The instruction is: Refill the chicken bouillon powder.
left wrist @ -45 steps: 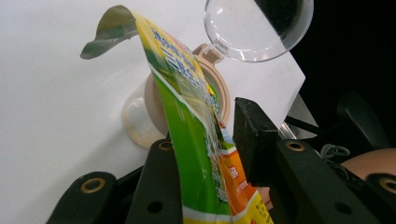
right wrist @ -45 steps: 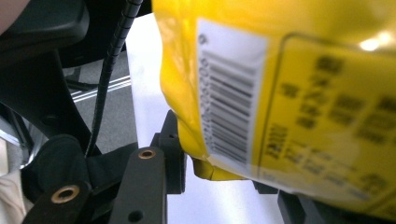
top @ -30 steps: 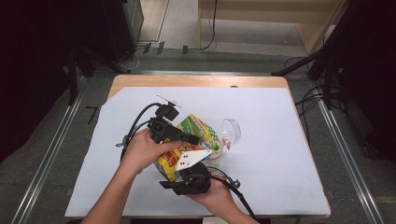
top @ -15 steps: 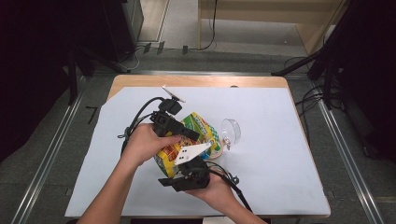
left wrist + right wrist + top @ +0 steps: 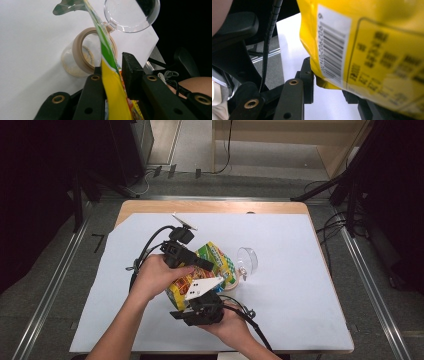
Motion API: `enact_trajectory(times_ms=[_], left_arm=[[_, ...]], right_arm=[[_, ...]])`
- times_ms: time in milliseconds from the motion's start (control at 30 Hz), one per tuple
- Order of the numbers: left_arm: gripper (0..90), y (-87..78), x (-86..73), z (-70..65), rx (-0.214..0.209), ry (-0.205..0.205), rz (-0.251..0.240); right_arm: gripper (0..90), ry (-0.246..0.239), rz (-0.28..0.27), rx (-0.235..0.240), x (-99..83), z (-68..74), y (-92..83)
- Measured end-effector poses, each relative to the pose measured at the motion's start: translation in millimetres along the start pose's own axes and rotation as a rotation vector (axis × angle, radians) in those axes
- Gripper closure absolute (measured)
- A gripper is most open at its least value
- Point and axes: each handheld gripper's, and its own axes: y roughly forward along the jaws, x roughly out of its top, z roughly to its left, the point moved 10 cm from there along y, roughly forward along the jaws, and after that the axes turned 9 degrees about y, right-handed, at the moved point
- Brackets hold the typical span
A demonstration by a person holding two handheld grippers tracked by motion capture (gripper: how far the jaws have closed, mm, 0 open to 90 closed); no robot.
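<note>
A yellow and green snack bag (image 5: 215, 257) is held up over the white sheet between both grippers. My left gripper (image 5: 209, 266) is shut on the bag's upper edge (image 5: 105, 50), its jaws (image 5: 112, 67) having narrowed on it within the last second. My right gripper (image 5: 194, 296) grips the bag's lower corner (image 5: 374, 50); its jaws (image 5: 329, 82) have just been closing, and the far jaw is hidden behind the bag. Below the bag's torn mouth lies a clear jar with a tan rim (image 5: 80, 53) and its hinged clear lid (image 5: 130, 15) open.
The jar (image 5: 234, 282) and lid (image 5: 247, 260) sit just right of the bag on the white sheet (image 5: 295, 290), which covers a wooden table (image 5: 215, 206). Black cables (image 5: 150, 245) trail from the grippers. Dark stands and floor rails ring the table.
The bag has shifted slightly between the two grippers and now tilts toward the jar. Both hands stay where they were.
</note>
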Motion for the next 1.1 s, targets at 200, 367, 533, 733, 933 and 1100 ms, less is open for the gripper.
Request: enact_trajectory(times_ms=[200,367,533,733,933,1100], left_arm=[[72.9,-0.6,1.1,4.1,-0.007,0.006,-0.016],[70.4,-1.2,4.5,4.3,-0.023,-0.005,-0.028],[67.9,-2.3,7.3,2.9,-0.03,-0.003,-0.034],[67.6,-4.8,7.7,1.4,-0.017,0.01,-0.037],[68.1,-5.4,7.4,1.6,-0.012,0.012,-0.038],[68.3,-5.1,7.2,2.8,-0.005,0.014,-0.043]], right_arm=[[67.9,0.033,-0.029,0.033,5.5,3.4,-3.5],[67.8,0.034,-0.026,0.029,7.9,2.0,-6.4],[67.8,0.042,-0.029,0.033,9.6,1.9,-8.9],[67.8,0.045,-0.034,0.039,10.0,2.5,-10.3],[67.7,0.04,-0.03,0.034,9.6,2.4,-10.0],[67.8,0.039,-0.03,0.033,9.6,2.0,-9.5]])
